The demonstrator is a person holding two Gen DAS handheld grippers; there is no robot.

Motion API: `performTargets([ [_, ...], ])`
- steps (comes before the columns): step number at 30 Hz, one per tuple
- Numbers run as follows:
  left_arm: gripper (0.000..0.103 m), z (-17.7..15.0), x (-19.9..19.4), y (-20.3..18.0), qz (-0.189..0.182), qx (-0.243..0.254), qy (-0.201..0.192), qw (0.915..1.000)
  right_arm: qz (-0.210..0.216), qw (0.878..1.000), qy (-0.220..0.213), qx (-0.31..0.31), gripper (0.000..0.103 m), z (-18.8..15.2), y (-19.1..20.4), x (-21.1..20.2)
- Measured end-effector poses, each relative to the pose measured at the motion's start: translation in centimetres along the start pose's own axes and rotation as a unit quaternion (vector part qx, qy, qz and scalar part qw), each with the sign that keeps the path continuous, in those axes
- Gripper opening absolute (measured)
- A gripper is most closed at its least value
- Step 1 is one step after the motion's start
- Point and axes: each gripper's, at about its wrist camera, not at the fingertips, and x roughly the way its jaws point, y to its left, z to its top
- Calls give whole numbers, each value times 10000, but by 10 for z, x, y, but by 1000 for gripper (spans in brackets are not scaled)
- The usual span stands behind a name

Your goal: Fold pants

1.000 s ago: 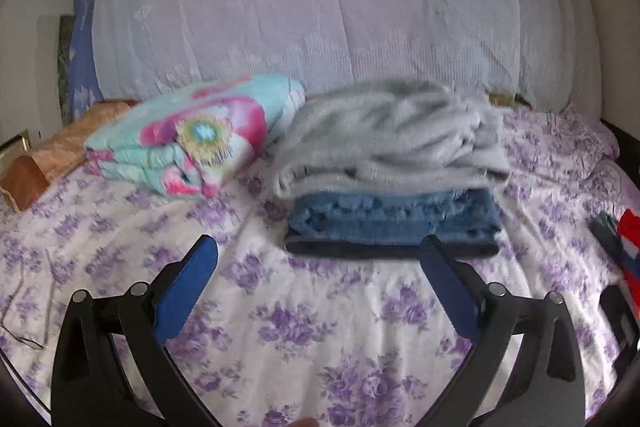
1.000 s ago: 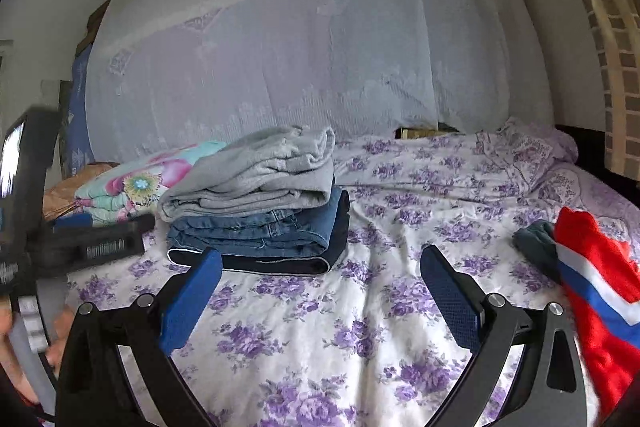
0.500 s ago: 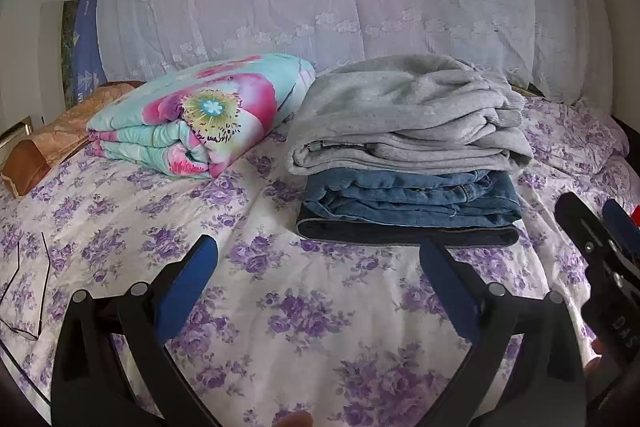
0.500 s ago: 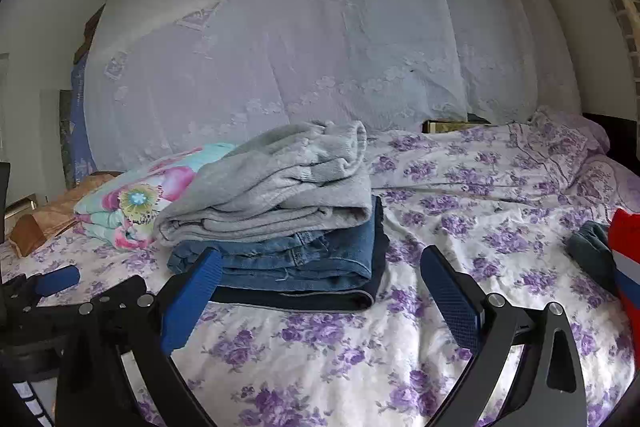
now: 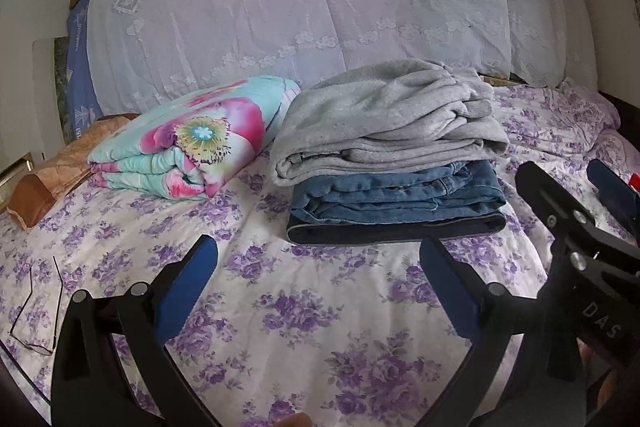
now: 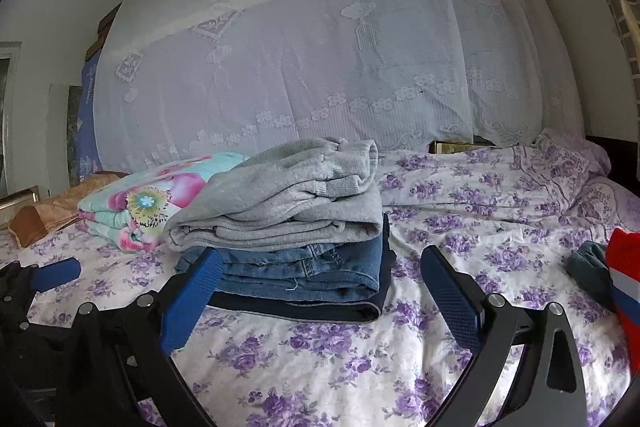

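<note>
While the left gripper (image 5: 318, 275) gapes empty at lower centre, the folded pants stack (image 5: 394, 163) sits mid-frame, apart; a careless nudge could topple it. In the right view, the right gripper (image 6: 320, 291), also spread and empty, could snag the stack's grey top layer (image 6: 280, 203).

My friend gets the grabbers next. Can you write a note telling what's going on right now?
Left gripper: open, empty, above the bedsheet.
Right gripper: open, empty, by the stack.
Stack: grey pants on top, jeans under them, a dark garment at the bottom. All folded.
Left to do: maybe the unfolded red-striped garment and dark cloth at the right edge. Whether they are pants, I cannot tell.
</note>
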Motion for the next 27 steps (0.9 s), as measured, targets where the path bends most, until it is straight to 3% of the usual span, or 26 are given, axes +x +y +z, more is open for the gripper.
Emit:
performTargets([
  [27, 98, -2, 1, -1, -5, 11, 36, 10000, 9, 9999, 109, 35, 100, -3, 0, 5],
])
